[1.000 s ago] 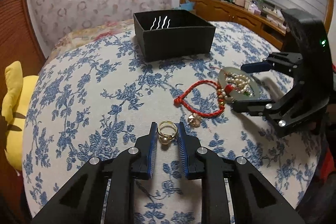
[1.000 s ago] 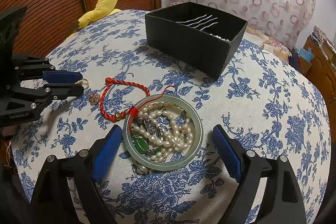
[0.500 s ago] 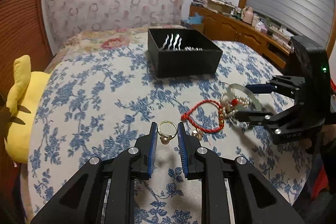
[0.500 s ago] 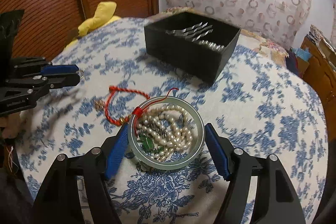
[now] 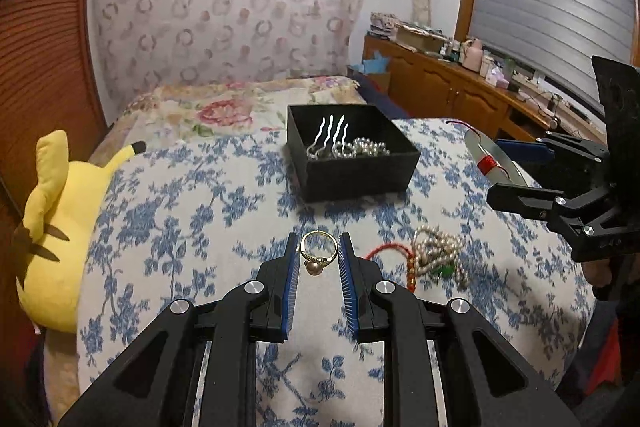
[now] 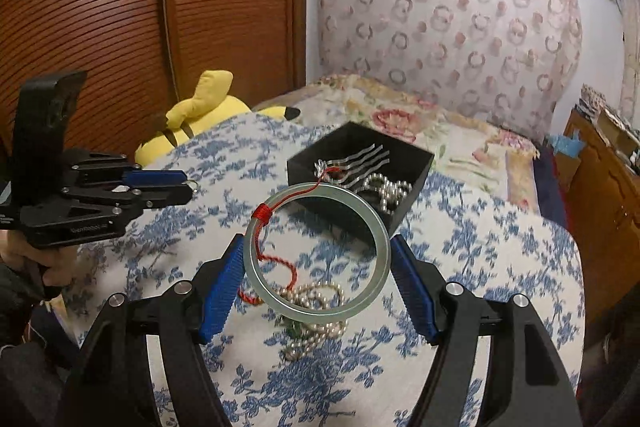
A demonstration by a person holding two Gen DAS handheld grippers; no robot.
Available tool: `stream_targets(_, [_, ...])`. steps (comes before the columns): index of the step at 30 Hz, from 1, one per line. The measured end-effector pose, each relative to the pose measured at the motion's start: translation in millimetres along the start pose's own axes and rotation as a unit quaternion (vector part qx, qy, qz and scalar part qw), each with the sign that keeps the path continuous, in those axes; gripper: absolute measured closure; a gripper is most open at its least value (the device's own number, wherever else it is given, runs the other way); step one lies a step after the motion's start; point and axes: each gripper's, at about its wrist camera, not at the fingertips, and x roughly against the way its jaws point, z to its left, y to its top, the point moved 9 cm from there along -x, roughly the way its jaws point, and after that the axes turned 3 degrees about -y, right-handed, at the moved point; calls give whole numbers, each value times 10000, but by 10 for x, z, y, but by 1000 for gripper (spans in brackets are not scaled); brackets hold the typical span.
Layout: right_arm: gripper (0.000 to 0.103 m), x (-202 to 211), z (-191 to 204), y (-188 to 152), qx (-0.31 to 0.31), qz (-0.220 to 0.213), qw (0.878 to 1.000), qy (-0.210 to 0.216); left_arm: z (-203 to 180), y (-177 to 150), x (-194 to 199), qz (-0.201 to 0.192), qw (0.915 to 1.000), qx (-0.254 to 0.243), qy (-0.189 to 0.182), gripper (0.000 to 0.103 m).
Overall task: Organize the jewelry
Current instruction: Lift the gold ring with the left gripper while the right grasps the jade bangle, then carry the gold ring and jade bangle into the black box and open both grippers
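My left gripper (image 5: 319, 254) is shut on a gold pearl ring (image 5: 318, 253) and holds it above the blue floral cloth. My right gripper (image 6: 317, 255) is shut on a pale green bangle (image 6: 376, 227) with a red cord tied to it, lifted off the cloth. The bangle also shows in the left wrist view (image 5: 486, 153). A black box (image 5: 352, 163) holding a silver hair fork and pearls stands beyond both grippers; it also shows in the right wrist view (image 6: 412, 187). A pearl necklace (image 5: 438, 255) and a red cord bracelet (image 5: 390, 249) lie on the cloth.
A yellow plush toy (image 5: 60, 227) lies at the left edge of the bed. A wooden sideboard (image 5: 452, 87) with clutter runs along the right wall. A wooden slatted door (image 6: 100, 27) stands to the left.
Both grippers rose. The right one closed on the bangle and lifted it off the pearls, which stayed on the cloth. The left one carried the ring up and toward the box.
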Motion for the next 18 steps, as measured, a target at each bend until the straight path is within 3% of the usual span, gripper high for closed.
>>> stream_targets(8, [29,-125,-87,159,71,-101,9999,31,-12,220,-135,-82,9998,104,-165,85])
stream_targets(18, [29,-655,-418,350,-105,50,9999,108,110,494,-460,34,9995,206,-223,85])
